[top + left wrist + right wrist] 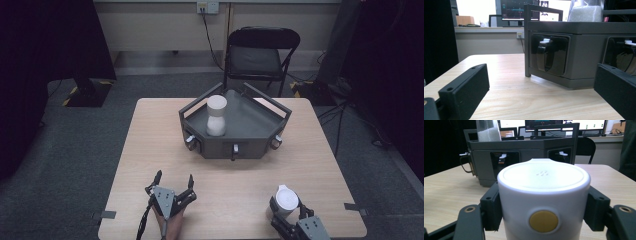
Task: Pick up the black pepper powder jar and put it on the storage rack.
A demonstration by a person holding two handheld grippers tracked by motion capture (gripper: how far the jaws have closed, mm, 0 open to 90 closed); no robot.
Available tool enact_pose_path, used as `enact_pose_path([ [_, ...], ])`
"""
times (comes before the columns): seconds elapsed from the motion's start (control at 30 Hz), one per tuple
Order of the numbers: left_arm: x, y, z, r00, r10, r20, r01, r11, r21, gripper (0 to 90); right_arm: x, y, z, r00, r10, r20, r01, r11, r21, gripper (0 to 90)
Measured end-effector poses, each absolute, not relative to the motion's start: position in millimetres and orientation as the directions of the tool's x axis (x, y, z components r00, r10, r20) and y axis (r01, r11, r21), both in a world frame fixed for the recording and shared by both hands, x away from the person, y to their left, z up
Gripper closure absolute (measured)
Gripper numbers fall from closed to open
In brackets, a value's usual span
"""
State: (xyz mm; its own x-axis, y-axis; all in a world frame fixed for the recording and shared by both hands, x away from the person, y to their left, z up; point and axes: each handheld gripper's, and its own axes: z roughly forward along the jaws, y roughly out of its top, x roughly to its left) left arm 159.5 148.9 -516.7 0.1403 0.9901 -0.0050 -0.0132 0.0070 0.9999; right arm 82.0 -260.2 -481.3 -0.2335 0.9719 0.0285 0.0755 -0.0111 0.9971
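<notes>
While clamped, cup (287, 198) near table edge (320, 234)

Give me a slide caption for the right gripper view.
Right tongs shut on a white lidded container with a yellow button, facing the grey tray across the wooden table.

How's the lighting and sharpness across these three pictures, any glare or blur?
High view: dim, dark at the corners, table evenly lit. Left gripper view: window behind blown out, grey tray sharp. Right gripper view: white container close and slightly soft, bright screens behind.
</notes>
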Motion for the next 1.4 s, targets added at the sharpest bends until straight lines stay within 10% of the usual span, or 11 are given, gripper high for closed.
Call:
enact_pose_path([
  [1.4,159.4,148.0,-516.7,0.135,0.991,-0.005,-0.013,0.007,1.000,0.2,96.8,-273.8,-451.1,-0.323,0.946,0.003,0.097,0.030,0.995,29.9],
])
